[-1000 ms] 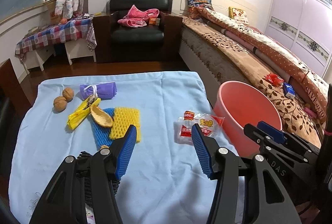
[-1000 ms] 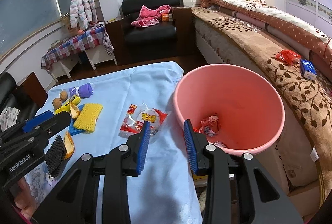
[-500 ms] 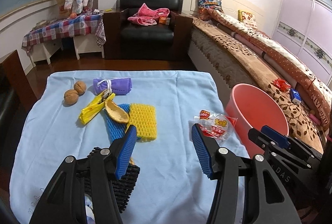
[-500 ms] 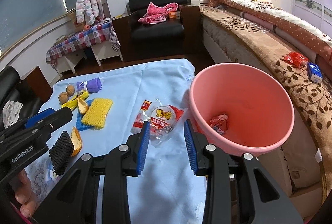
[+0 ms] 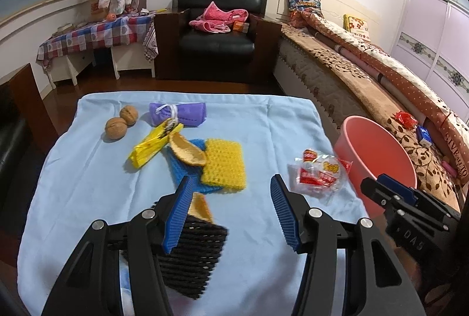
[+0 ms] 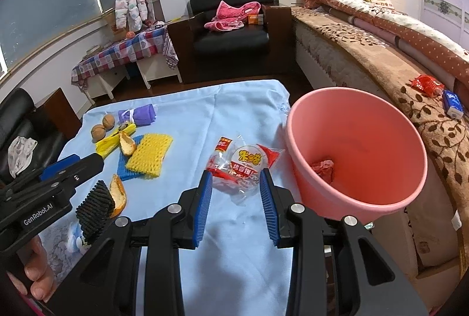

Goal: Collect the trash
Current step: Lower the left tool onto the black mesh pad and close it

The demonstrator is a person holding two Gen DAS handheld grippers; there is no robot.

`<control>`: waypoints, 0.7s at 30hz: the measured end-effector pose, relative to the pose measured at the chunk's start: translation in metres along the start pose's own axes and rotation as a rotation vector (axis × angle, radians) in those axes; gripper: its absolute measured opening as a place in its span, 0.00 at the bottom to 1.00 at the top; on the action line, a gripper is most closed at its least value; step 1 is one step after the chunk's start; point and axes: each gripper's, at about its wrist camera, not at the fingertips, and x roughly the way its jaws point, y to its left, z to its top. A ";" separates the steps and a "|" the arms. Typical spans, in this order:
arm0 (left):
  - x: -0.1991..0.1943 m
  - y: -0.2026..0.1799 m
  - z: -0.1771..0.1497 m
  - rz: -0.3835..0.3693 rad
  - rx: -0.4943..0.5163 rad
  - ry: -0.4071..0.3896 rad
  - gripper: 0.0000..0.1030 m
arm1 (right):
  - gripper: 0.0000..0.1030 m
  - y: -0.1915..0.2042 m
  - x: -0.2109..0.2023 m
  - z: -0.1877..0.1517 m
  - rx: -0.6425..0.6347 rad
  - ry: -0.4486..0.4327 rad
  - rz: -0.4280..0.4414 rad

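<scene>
A clear and red snack wrapper lies on the light blue cloth beside the pink bucket; it also shows in the left wrist view. My right gripper is open and empty, its fingertips just short of the wrapper. My left gripper is open and empty above a black foam net and an orange peel. Yellow foam net, blue foam net, a second peel, a yellow wrapper lie further off. Crumpled red trash sits inside the bucket.
Two walnuts and a purple rolled cloth lie at the cloth's far left. A bed runs along the right with a red packet and a blue box on it. A black armchair stands behind.
Both grippers have pulled back and risen a little. The right gripper has swung left from the bucket's rim to face the snack wrapper. More of the black net shows under the left gripper.
</scene>
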 end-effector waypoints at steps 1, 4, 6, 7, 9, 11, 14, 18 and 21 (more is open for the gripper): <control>-0.001 0.005 -0.001 0.004 0.001 0.000 0.53 | 0.33 0.001 0.001 0.000 0.002 0.003 0.004; -0.002 0.021 -0.007 0.013 -0.001 0.007 0.53 | 0.33 0.003 0.004 -0.001 0.002 0.012 0.016; -0.003 0.033 -0.011 0.019 -0.010 0.017 0.55 | 0.33 0.005 0.005 -0.001 0.000 0.016 0.027; -0.005 0.041 -0.015 0.023 -0.019 0.024 0.56 | 0.33 0.005 0.006 -0.001 -0.002 0.017 0.031; -0.008 0.051 -0.021 0.027 -0.028 0.031 0.58 | 0.33 0.008 0.008 -0.002 -0.006 0.020 0.044; -0.011 0.062 -0.028 0.040 -0.033 0.041 0.58 | 0.33 0.010 0.009 -0.003 -0.012 0.021 0.055; -0.013 0.073 -0.037 0.046 -0.038 0.071 0.59 | 0.33 0.015 0.012 -0.004 -0.022 0.026 0.072; -0.005 0.079 -0.048 0.046 -0.056 0.123 0.60 | 0.33 0.020 0.017 -0.007 -0.031 0.043 0.091; 0.005 0.078 -0.054 0.033 -0.075 0.168 0.60 | 0.33 0.026 0.017 -0.009 -0.049 0.047 0.104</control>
